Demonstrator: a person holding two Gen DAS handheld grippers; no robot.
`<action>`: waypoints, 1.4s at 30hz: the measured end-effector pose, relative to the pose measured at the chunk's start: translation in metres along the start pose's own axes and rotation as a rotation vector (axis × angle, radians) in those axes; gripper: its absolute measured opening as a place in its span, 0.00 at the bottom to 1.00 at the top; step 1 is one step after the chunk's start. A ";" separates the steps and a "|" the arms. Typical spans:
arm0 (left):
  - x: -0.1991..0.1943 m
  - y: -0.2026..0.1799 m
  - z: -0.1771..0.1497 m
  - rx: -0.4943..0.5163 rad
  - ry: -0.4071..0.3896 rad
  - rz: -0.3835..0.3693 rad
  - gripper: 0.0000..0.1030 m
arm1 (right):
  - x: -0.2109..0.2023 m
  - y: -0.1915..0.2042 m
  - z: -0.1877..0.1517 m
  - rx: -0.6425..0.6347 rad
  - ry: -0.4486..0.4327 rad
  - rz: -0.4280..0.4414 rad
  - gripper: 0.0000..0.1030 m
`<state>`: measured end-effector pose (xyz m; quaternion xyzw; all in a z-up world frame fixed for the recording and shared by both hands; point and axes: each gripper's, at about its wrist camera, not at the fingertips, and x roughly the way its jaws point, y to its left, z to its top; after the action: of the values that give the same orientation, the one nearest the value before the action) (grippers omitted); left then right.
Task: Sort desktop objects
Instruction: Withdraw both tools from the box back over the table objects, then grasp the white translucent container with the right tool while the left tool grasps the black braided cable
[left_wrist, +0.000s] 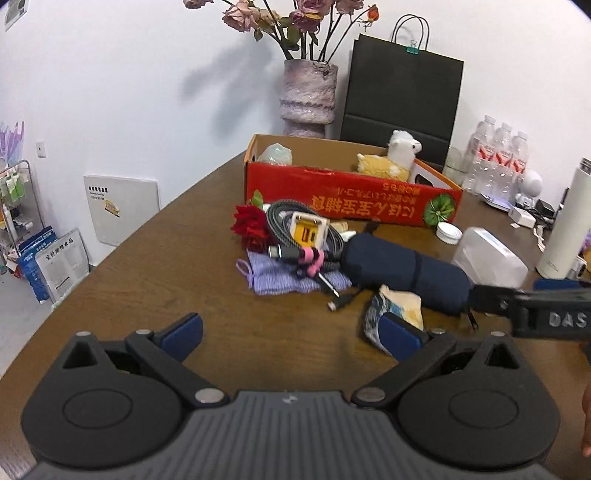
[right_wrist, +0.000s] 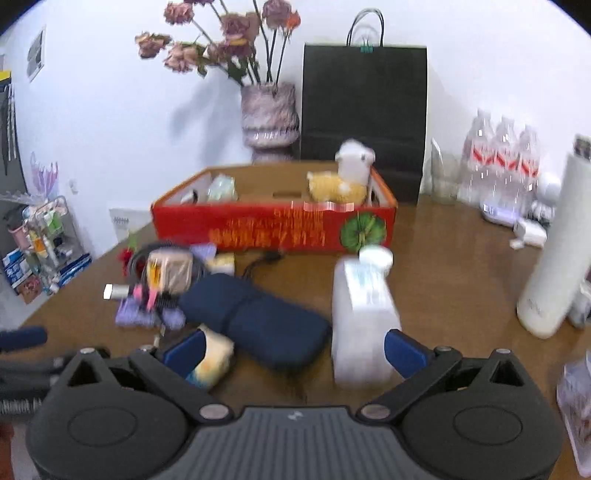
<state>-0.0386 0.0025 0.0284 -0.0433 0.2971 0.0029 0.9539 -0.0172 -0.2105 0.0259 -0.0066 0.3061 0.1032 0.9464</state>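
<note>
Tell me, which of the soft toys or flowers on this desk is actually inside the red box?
The yellow-and-white plush alpaca sits inside the red box. The red rose lies outside on the table, and the dried roses stand in the vase behind.

Vase, black paper bag, water bottles

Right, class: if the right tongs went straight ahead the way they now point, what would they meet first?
Probably the dark blue pouch, which lies across the gap between the open right tongs. The white plastic container sits just by the right finger and might be brushed too; the blur makes depth uncertain.
</note>
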 end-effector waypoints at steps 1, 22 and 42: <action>-0.001 0.001 -0.002 0.001 0.000 0.003 1.00 | -0.006 -0.002 -0.006 0.014 -0.001 -0.001 1.00; 0.001 0.007 -0.019 0.029 0.058 -0.022 1.00 | -0.015 0.000 -0.049 0.040 0.038 0.025 1.00; 0.077 0.005 0.066 0.022 -0.009 0.013 0.73 | 0.045 -0.040 0.017 0.091 -0.018 0.012 0.66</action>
<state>0.0624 0.0119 0.0384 -0.0307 0.2929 0.0059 0.9556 0.0361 -0.2396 0.0118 0.0394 0.3019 0.0948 0.9478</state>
